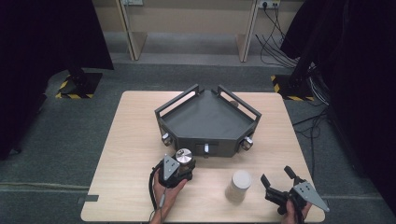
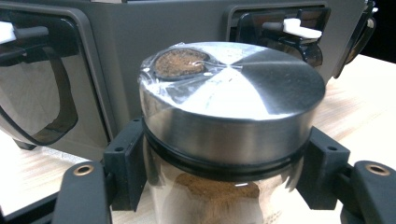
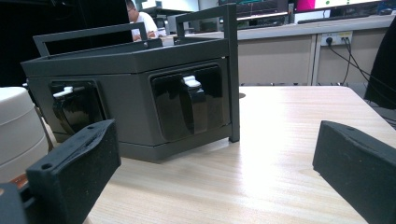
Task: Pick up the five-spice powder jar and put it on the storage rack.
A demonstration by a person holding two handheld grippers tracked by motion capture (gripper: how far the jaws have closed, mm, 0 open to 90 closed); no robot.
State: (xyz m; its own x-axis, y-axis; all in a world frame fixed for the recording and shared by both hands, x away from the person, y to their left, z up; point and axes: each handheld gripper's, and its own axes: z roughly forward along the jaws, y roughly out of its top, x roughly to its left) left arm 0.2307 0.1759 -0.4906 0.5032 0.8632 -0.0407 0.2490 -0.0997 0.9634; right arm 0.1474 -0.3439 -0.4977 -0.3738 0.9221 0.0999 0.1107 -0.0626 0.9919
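While the left gripper (image 1: 180, 173) clamps a steel-lidded jar (image 2: 229, 126) of brown powder, the right gripper (image 1: 279, 181) sits spread wide, holding nothing, beside a white-lidded jar (image 1: 239, 185). Farther back on the table (image 1: 126, 140) stands a grey rack (image 1: 208, 122).

left tool (image 1: 180, 169) gripping steel-lidded jar (image 1: 184, 157), right tool (image 1: 279, 179) spread

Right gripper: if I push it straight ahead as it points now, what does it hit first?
Probably the dark grey rack. The right gripper is open with bare table between its jaws, and the white-lidded jar sits off to one side. Depth is unclear.
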